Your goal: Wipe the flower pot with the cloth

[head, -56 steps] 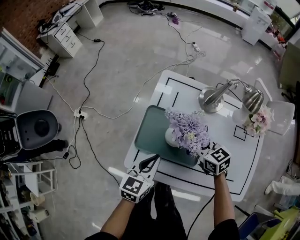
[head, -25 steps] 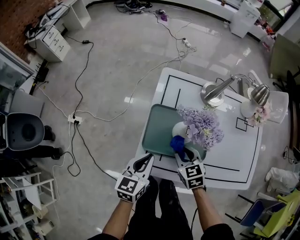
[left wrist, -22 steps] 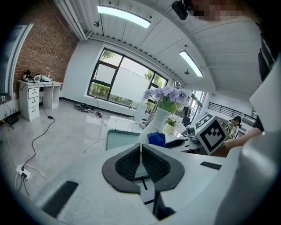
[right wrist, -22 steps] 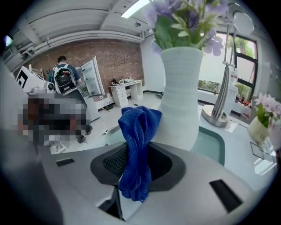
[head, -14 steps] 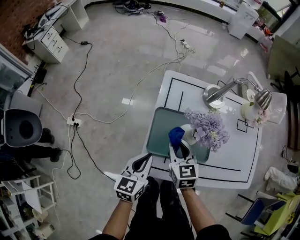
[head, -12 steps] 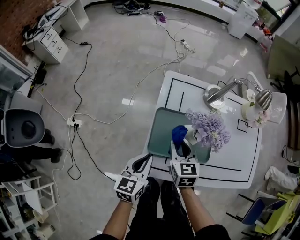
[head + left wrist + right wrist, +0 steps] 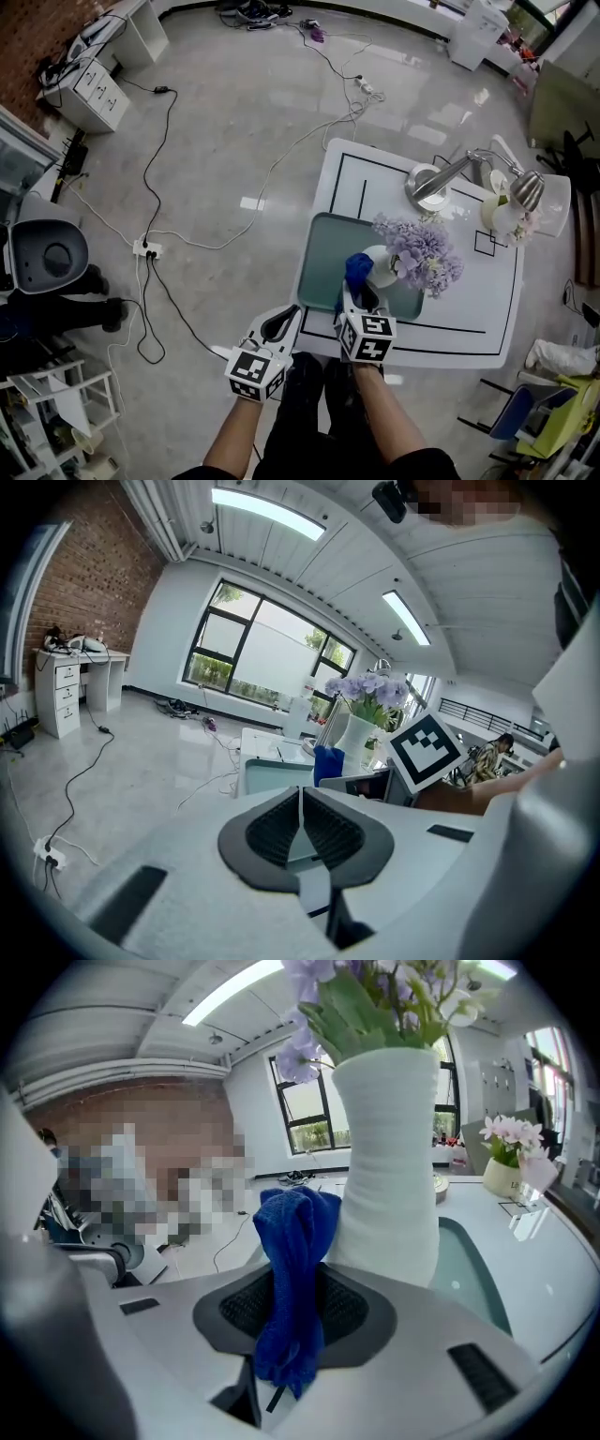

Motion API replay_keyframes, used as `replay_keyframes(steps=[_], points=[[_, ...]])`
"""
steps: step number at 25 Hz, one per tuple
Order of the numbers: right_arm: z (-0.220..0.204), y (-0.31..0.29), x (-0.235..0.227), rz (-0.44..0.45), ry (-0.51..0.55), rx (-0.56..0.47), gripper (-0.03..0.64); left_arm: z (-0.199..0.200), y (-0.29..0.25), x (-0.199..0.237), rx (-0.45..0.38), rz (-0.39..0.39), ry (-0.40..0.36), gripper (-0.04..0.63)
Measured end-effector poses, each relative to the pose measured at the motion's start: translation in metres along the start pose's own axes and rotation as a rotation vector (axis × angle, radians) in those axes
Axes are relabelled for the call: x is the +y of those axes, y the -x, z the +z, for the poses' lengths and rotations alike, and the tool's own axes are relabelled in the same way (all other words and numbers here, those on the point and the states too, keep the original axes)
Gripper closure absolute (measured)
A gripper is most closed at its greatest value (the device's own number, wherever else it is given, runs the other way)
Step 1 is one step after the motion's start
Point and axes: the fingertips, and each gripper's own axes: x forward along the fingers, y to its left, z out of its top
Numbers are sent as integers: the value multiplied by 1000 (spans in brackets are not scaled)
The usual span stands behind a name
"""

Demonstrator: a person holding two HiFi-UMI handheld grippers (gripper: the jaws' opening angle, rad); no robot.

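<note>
Right gripper view: a blue cloth [image 7: 292, 1241] is seen clamped between the jaws of the right hand-held gripper [image 7: 295, 1302]. Its upper fold appears to lie against one side of the white flower pot [image 7: 389, 1176]. The pot is stood upright in a teal tray [image 7: 323, 253] on the white desk [image 7: 469, 314], with lilac flowers [image 7: 424, 255] in it. The left hand-held gripper [image 7: 302, 827] is held by the desk's near edge, apart from the pot, jaws pressed together on nothing. The pick-up of the cloth is judged done and the wiping at most begun: contact is made at one side only, and the far side and the rest of the wall are taken to be left. No dirt can be made out on the pot, so how much has been cleaned cannot be told.
</note>
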Motion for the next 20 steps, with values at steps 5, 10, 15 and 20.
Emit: replay_keyframes(steps=[5,10,15,20], points=[[9,34,18,115,49,-65,511,5,-3,-12,-6,-16,-13,577],[17,92,18,173,80,-111,508,11,-5,-43,-20,-41,-29,577],[10,148,-3,184,104,-140,508,6,-1,-88,-20,-62,-53,577],[-10,209,-46,164,86,-181,509,-6,7,-158,-37,-65,-85,577]])
